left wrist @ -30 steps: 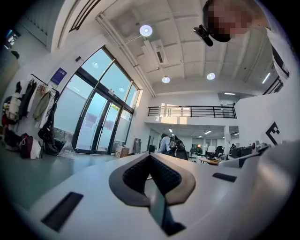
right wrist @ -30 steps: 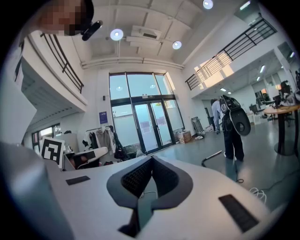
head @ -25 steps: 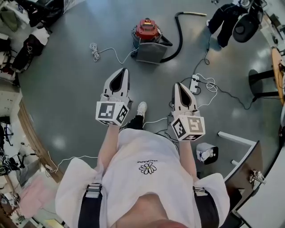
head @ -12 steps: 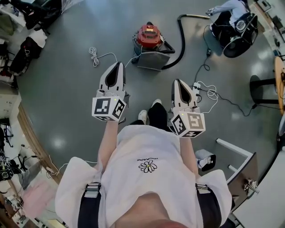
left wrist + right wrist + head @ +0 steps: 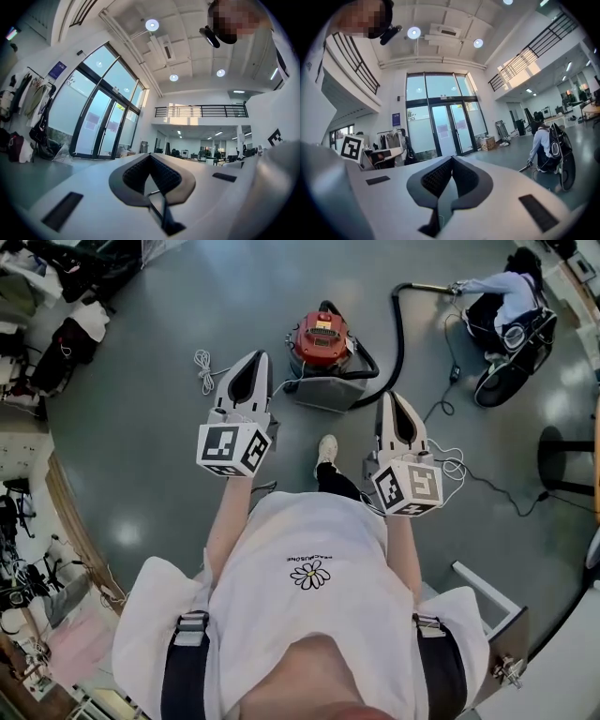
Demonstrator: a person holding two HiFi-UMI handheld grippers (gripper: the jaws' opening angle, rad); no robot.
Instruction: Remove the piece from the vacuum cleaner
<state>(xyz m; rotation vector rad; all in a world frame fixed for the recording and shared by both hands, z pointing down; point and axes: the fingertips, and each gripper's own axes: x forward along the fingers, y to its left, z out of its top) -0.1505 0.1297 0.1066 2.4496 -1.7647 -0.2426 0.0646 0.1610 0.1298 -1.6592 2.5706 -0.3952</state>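
Observation:
The vacuum cleaner (image 5: 322,335) has a red top and a grey body and stands on the grey floor ahead of me. Its black hose (image 5: 398,329) curves right to a wand (image 5: 433,285), which a seated person (image 5: 502,298) holds. My left gripper (image 5: 255,358) is shut and empty, its tip left of the vacuum and short of it. My right gripper (image 5: 393,398) is shut and empty too, with its tip right of the vacuum. In the gripper views the left gripper (image 5: 150,155) and the right gripper (image 5: 451,158) point up across the hall, and the vacuum is out of their sight.
A white cord (image 5: 202,363) lies left of the vacuum. More cables (image 5: 454,463) trail at the right. My shoe (image 5: 326,448) is between the grippers. A table frame (image 5: 487,582) stands at lower right. Bags and clothes (image 5: 70,338) sit at upper left. Glass doors (image 5: 440,122) are ahead.
I have stepped forward, so the vacuum now lies closer, between the two gripper tips. Both grippers have stayed shut and level.

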